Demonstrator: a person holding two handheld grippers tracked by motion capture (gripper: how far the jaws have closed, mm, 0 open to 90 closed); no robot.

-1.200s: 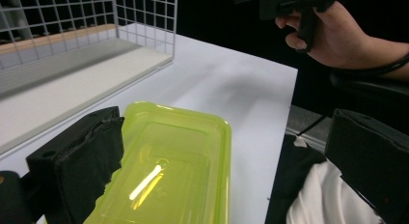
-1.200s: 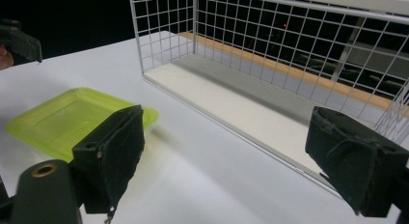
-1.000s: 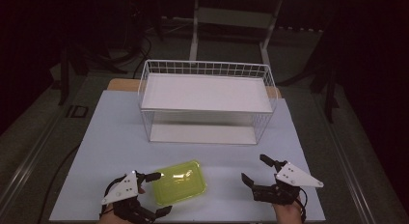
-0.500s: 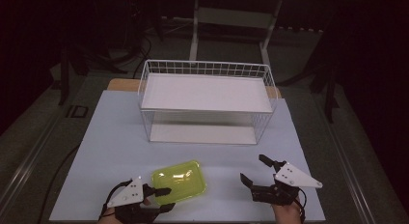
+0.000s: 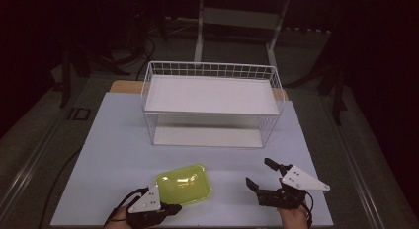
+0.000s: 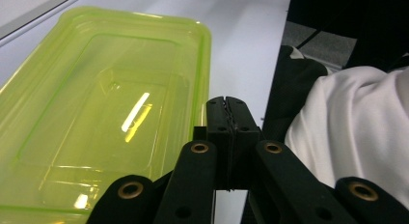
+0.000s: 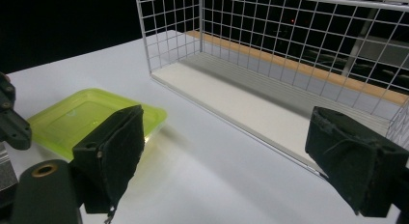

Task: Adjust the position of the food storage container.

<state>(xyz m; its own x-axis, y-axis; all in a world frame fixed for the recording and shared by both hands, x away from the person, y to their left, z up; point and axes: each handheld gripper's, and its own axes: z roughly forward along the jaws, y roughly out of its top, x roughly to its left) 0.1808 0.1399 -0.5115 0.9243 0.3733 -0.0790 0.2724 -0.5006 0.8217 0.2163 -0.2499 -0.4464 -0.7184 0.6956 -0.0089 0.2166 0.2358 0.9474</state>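
A translucent yellow-green plastic lid [image 5: 183, 183] lies flat on the white table near its front edge, and it takes up the left of the left gripper view [image 6: 106, 113]. My left gripper [image 5: 170, 209] is at the lid's near edge. Its jaws are shut together [image 6: 226, 105] right beside the rim, and nothing shows between them. My right gripper [image 5: 258, 172] rests open to the right of the lid, apart from it. In the right gripper view its black pads [image 7: 113, 151] stand wide, with the lid [image 7: 87, 118] off to the left.
A white wire basket shelf [image 5: 210, 98] stands at the middle back of the table, its mesh wall [image 7: 289, 45] close ahead of the right gripper. Bare white tabletop [image 5: 118, 150] lies between shelf and lid. A white sleeve [image 6: 357, 132] sits close by the left gripper.
The left gripper's jaws were spread a second ago and are now shut, and the gripper has dropped back toward the table's front edge. The lid and the right gripper have barely moved.
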